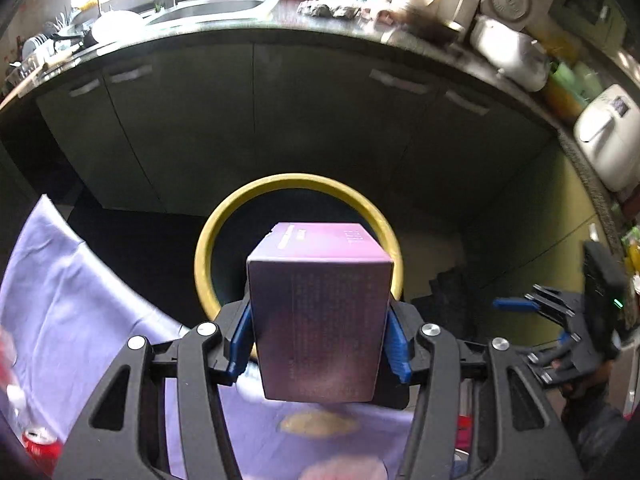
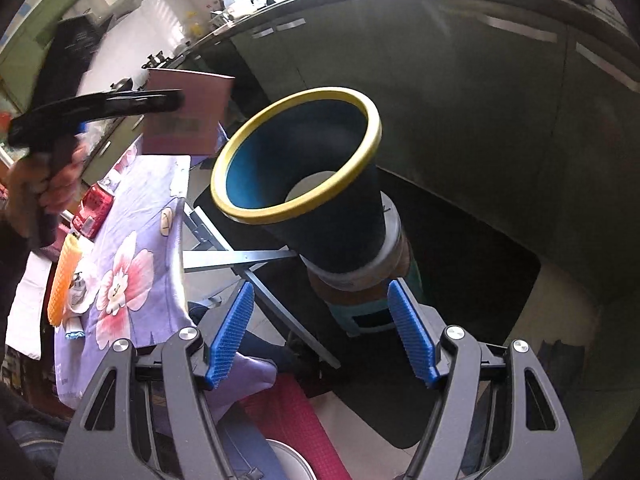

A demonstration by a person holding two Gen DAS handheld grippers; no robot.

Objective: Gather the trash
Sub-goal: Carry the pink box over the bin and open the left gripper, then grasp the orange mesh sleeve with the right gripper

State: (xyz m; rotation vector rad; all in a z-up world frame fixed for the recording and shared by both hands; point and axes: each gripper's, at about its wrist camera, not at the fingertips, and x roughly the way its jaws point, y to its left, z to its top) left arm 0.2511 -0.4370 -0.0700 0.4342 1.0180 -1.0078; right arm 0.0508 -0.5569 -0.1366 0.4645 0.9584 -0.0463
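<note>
My left gripper (image 1: 320, 340) is shut on a purple cardboard box (image 1: 320, 312), its blue pads pressing both sides. The box hangs in front of the yellow-rimmed dark bin (image 1: 224, 224), near its opening. In the right wrist view the same box (image 2: 188, 112) is held by the left gripper (image 2: 176, 100), up and left of the bin (image 2: 340, 216). The bin's rim (image 2: 280, 212) tilts toward the table and a pale disc lies at its bottom. My right gripper (image 2: 322, 334) is open with nothing between its blue pads, below the bin; the left wrist view shows it (image 1: 532, 308) at the right edge.
A table with a floral purple cloth (image 2: 132, 248) holds a red can (image 2: 94, 208), an orange ribbed thing (image 2: 66, 276) and small wrappers. The bin stands on stacked stools (image 2: 360, 292) beside folding table legs. Dark cabinets (image 1: 280, 120) and a cluttered counter (image 1: 360, 12) lie behind.
</note>
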